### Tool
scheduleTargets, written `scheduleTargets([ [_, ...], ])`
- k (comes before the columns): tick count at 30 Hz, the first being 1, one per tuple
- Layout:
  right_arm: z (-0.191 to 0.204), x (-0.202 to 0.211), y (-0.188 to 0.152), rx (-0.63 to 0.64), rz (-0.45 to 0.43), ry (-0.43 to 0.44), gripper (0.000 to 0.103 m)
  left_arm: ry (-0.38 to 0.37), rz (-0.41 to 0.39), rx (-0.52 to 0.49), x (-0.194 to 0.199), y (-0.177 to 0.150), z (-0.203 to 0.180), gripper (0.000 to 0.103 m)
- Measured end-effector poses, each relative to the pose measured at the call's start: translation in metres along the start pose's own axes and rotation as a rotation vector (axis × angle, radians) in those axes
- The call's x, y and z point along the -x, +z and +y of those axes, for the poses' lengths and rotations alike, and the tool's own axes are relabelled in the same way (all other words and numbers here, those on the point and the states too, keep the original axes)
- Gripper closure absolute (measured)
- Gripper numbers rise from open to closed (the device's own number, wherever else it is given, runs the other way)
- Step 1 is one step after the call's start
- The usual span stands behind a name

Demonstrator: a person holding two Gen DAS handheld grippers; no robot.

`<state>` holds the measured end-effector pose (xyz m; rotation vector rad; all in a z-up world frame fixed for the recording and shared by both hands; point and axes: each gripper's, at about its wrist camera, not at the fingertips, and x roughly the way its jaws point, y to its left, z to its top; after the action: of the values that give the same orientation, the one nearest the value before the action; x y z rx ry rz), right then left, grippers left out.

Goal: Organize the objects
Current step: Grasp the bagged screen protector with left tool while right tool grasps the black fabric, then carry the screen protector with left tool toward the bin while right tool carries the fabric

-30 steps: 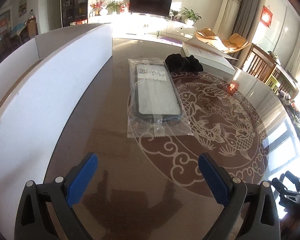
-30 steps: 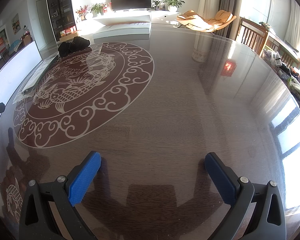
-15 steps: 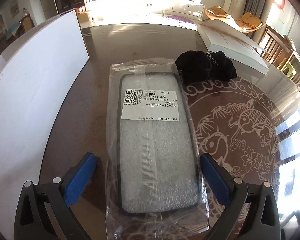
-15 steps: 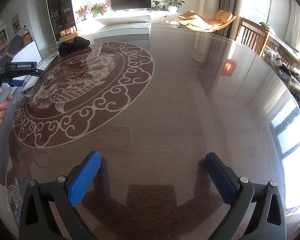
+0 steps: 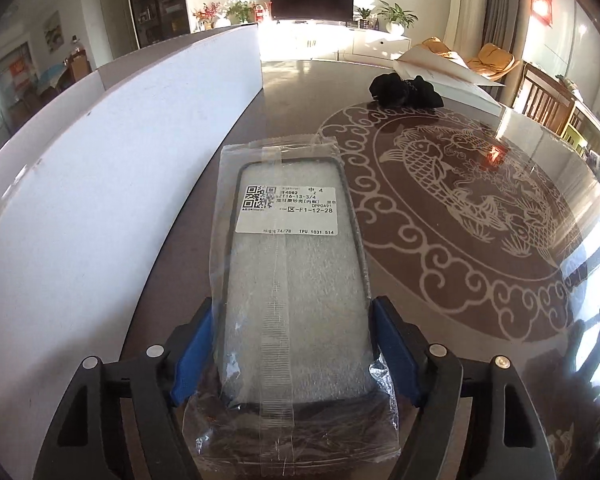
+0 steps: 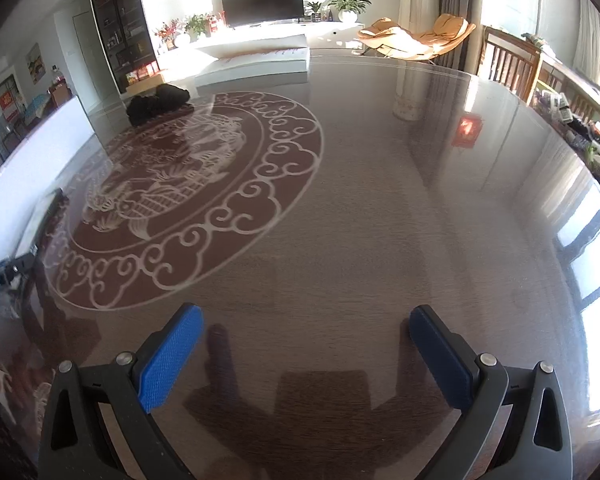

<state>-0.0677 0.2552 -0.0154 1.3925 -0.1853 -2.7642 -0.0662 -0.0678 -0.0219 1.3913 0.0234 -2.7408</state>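
Left wrist view: the left hand-held gripper [image 5: 291, 354] straddles the near half of a clear plastic bag holding a dark-rimmed phone case with a white foam insert and a printed white label [image 5: 290, 280]. Its blue-padded fingers [image 5: 192, 354] press against the two long sides of the packet, closed to the width of the case and gripping it. The long axis of the packet runs straight away from the gripper, near to far, so the fingers clamp across its short axis. The packet lies low over the glossy brown worktop with a pale fish-and-cloud medallion [image 5: 460, 208]; whether it is lifted clear cannot be told. A tall white board [image 5: 120, 160] stands close on the left, and a crumpled black cloth [image 5: 406, 90] lies far ahead to the right, beside a flat white box [image 5: 456, 76].

Right wrist view: the right hand-held gripper [image 6: 306, 354] hovers over bare worktop with its fingers spread wide and nothing between them. The packet lies well to its left, at the edge of this view, so the left arm is the nearer one. The next move probably carries the packet to its place.
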Motion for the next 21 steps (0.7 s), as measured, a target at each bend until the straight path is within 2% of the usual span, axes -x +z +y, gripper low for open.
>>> scheduleTargets([
  [3,0.037,-0.009,0.051,0.070,-0.020,0.163,0.000,-0.003,-0.001,0.012,0.006,-0.007,0.008,0.028],
  [5,0.072,-0.030,0.097,0.185,0.000,0.285,0.000,0.001,-0.012,0.013,0.006,-0.009,0.009,0.027],
  [7,0.110,-0.058,0.141,0.332,0.022,0.331,0.000,0.002,-0.016,0.013,0.006,-0.011,0.007,0.027],
  [8,0.128,-0.075,0.160,0.407,0.044,0.324,0.000,0.000,-0.018,0.013,0.006,-0.011,0.007,0.027],
  [11,0.175,-0.128,0.204,0.570,0.107,0.203,0.000,-0.002,-0.020,0.013,0.005,-0.011,0.007,0.027],
  [13,0.193,-0.158,0.224,0.577,0.149,0.157,0.000,-0.002,-0.020,0.013,0.003,-0.010,0.006,0.027],
  [15,0.208,-0.175,0.238,0.563,0.155,0.128,0.000,-0.004,-0.020,0.014,0.003,-0.009,0.006,0.027],
  [18,0.226,-0.190,0.249,0.540,0.136,0.125,0.000,-0.005,-0.019,0.012,0.002,-0.009,0.005,0.026],
  [20,0.232,-0.202,0.251,0.514,0.167,0.136,0.001,-0.006,-0.017,0.012,0.001,-0.008,0.005,0.026],
  [21,0.233,-0.206,0.250,0.504,0.188,0.147,0.017,-0.006,-0.016,0.011,0.001,-0.007,0.004,0.025],
])
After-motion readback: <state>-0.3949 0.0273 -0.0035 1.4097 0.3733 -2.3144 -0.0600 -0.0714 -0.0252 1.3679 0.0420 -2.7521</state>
